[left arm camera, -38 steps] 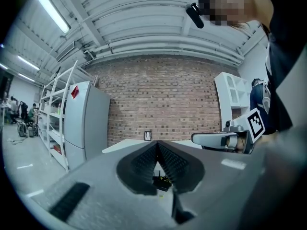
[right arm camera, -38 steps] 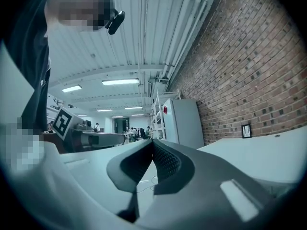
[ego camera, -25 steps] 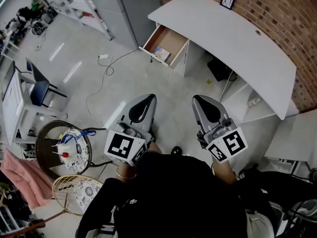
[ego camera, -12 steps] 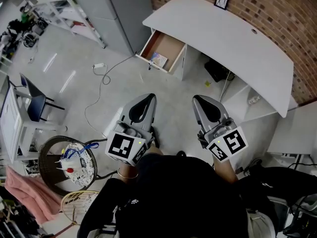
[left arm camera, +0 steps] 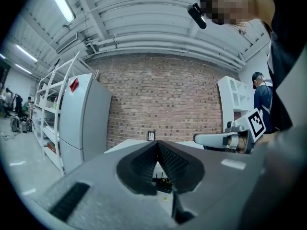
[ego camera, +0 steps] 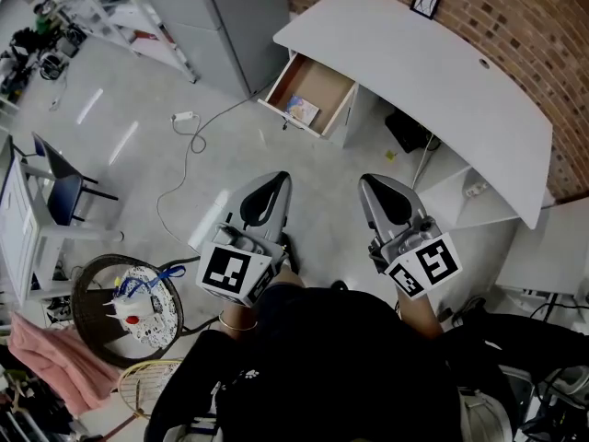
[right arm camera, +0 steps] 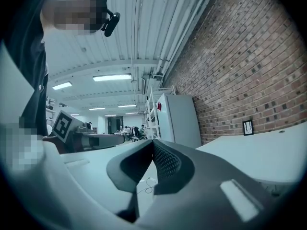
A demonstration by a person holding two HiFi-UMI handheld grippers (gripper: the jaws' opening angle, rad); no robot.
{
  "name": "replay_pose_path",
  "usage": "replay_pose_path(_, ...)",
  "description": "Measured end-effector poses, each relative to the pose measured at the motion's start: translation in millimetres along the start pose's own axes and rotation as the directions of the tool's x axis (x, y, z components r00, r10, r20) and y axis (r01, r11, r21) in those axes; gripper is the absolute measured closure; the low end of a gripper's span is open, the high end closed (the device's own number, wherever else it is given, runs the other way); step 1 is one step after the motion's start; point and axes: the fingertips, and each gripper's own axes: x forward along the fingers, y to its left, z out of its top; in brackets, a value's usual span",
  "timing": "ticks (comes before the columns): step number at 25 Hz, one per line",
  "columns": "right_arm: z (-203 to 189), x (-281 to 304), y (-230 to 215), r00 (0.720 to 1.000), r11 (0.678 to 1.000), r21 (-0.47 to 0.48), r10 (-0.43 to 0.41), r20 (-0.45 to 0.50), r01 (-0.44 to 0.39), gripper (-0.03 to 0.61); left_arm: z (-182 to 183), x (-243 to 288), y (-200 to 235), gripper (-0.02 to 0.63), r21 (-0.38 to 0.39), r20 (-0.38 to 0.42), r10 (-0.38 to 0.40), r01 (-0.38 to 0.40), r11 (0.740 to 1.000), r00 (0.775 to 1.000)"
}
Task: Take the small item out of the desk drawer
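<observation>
A white desk (ego camera: pixel 442 72) stands against a brick wall. Its wooden drawer (ego camera: pixel 322 78) is pulled open at the desk's left end, and a small colourful flat item (ego camera: pixel 302 110) lies inside near the front. My left gripper (ego camera: pixel 276 181) and right gripper (ego camera: pixel 372 184) are held level in front of my body, well short of the drawer, over bare floor. Both are shut with nothing between the jaws. In the left gripper view the shut left gripper (left arm camera: pixel 156 144) points at the desk (left arm camera: pixel 129 145) and brick wall. The right gripper (right arm camera: pixel 152 143) looks along the desk top (right arm camera: pixel 259 152).
A grey cabinet (ego camera: pixel 244 12) stands left of the desk, with white shelving (ego camera: pixel 138 7) beyond. A white cable and plug (ego camera: pixel 189 132) trail over the floor. A blue chair (ego camera: pixel 60 191), a round basket (ego camera: pixel 129 293) and a racket (ego camera: pixel 152 385) are at the left. A small frame (ego camera: pixel 423 1) leans on the desk.
Both grippers stay shut and keep their place in the head view. The desk and drawer have shifted slightly in the picture as I move across the floor.
</observation>
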Motion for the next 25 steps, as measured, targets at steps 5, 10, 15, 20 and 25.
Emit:
replay_pose_path(5, 0, 23, -5, 1.0, 1.0, -0.009, -0.006, -0.009, 0.006, 0.571, -1, 9, 20, 0.615, -0.012, -0.012, -0.004, 0.004, 1.0, 1.0)
replay_pose_path(10, 1, 43, -9, 1.0, 1.0, -0.009, -0.015, -0.012, 0.015, 0.571, 4, 17, 40, 0.617, -0.007, -0.008, -0.016, 0.016, 1.0, 1.0)
replay_pose_path(15, 3, 63, -14, 0.999, 1.0, -0.005, -0.031, -0.014, 0.031, 0.571, 9, 28, 59, 0.615, -0.005, -0.006, -0.036, 0.035, 0.999, 0.999)
replay_pose_path(20, 6, 84, -18, 0.998, 0.999, -0.003, -0.052, -0.02, 0.052, 0.571, 16, 37, 81, 0.615, -0.013, 0.006, -0.058, 0.058, 0.998, 0.998)
replay_pose_path(25, 3, 105, -19, 0.997, 0.997, -0.002, -0.078, -0.024, 0.078, 0.571, 15, 44, 104, 0.617, -0.018, -0.001, -0.078, 0.078, 0.997, 0.997)
